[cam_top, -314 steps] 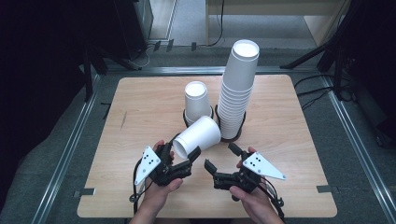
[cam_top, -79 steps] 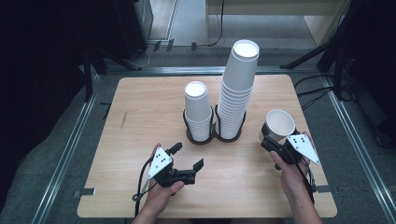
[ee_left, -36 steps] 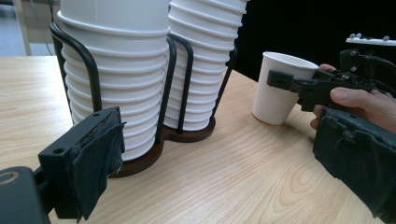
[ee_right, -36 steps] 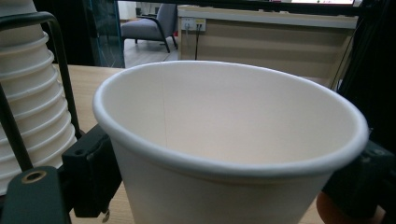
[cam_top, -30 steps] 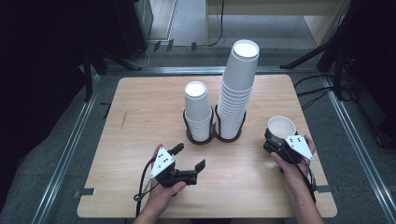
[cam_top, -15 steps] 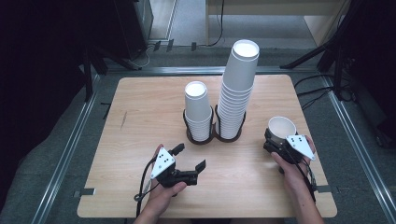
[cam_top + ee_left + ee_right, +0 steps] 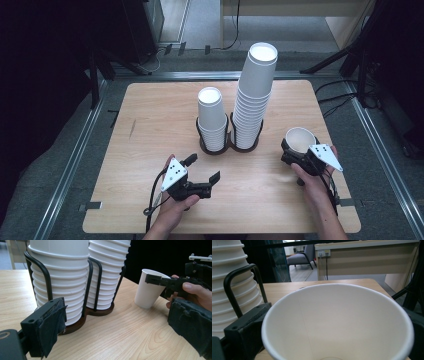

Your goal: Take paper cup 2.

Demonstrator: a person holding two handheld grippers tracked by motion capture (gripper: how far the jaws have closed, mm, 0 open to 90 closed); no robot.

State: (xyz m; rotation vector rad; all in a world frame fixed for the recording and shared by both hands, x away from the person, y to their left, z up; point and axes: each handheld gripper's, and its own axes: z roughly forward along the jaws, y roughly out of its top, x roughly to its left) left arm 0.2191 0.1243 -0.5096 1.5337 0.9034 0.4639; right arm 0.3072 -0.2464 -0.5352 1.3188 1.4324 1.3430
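Observation:
A single white paper cup [image 7: 300,140] stands mouth up on the wooden table [image 7: 150,130], to the right of the cup holder. My right gripper [image 7: 295,150] is shut on the cup, one jaw on each side of its upper wall. In the right gripper view the cup [image 7: 342,322] sits between the two jaws of the right gripper [image 7: 332,327]. My left gripper [image 7: 203,168] is open near the front edge with nothing between its jaws. The left gripper view looks past the left gripper [image 7: 117,332] to the cup [image 7: 147,290], which the right gripper [image 7: 170,283] holds.
A black wire holder [image 7: 230,147] with a dark base stands mid-table. It carries a short stack of white cups [image 7: 211,120] and a tall stack [image 7: 255,95]. Bare wood lies left of the holder and along the front. Metal rails border the table.
The single cup went from lying in front of the holder to standing on the right in my right gripper. My left gripper has let go. Over the last second nothing visibly moves.

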